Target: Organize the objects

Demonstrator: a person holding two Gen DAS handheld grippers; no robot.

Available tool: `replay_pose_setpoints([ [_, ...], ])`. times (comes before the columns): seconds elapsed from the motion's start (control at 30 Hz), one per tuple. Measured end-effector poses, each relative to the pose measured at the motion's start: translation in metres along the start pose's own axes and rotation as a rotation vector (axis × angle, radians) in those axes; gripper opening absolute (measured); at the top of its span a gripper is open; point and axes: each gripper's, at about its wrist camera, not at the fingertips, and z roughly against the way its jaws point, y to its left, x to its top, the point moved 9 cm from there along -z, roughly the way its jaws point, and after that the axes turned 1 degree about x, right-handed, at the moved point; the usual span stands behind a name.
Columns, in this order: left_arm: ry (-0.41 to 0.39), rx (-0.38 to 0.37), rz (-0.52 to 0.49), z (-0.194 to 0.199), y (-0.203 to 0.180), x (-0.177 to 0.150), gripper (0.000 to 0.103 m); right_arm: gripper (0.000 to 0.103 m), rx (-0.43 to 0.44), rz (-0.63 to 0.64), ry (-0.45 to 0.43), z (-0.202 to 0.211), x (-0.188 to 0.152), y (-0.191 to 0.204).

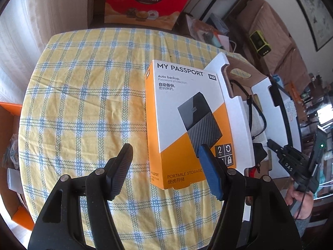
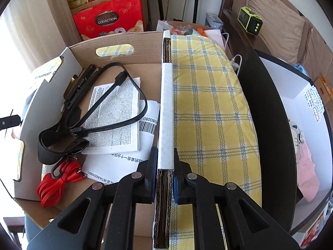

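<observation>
Your yellow-and-blue checked tablecloth (image 1: 83, 95) fills mid-frame; white sheer curtains (image 1: 27, 31) glow at upper left (daylight behind), a brown cushioned sofa (image 2: 278, 20) sits upper right.

checkered tablecloth (image 1: 83, 104), hard-drive box (image 1: 187, 125), cardboard box (image 2: 124, 41)

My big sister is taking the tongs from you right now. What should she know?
Left tongs: open, empty, above the yellow checked tablecloth, just left of the orange and white My Passport hard-drive box.
Right tongs: shut on the right wall of the brown cardboard box, holding it.
Already in the cardboard box: black flat cable, black strap, red band, printed papers.
Left to do: the hard-drive box is outside, leaning against the cardboard box's left wall; it probably goes in next. Keep the right grip while the left picks it up.
</observation>
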Motion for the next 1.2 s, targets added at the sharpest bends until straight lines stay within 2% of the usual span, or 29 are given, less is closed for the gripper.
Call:
replay_pose_setpoints([
  [0.47,0.007,-0.006,-0.004,-0.005,-0.003,0.003,0.062,0.01,-0.019,-0.082,-0.004,0.006,-0.009,-0.024],
  [0.63,0.008,-0.002,-0.009,-0.006,-0.002,0.004,0.062,0.01,-0.031,-0.067,0.001,0.008,-0.009,-0.026],
  [0.77,0.007,-0.004,-0.003,-0.005,-0.003,0.004,0.062,0.02,-0.05,-0.073,-0.034,0.028,-0.004,-0.026],
  [0.8,0.007,-0.004,-0.002,-0.005,-0.002,0.004,0.062,0.026,-0.052,-0.071,-0.049,0.036,-0.002,-0.026],
  [0.87,0.007,-0.005,-0.001,-0.005,0.0,0.005,0.062,0.029,-0.052,-0.059,-0.086,0.052,0.005,-0.022],
  [1.0,-0.005,-0.005,0.004,-0.003,0.002,0.006,0.062,0.029,0.047,-0.041,-0.127,0.078,0.025,0.004],
  [1.07,-0.015,-0.001,0.007,-0.001,0.003,0.006,0.062,0.029,0.106,-0.018,-0.124,0.08,0.037,0.025],
  [1.2,-0.029,0.015,0.003,0.001,0.005,0.004,0.062,0.029,0.167,0.044,-0.12,0.076,0.058,0.07],
])
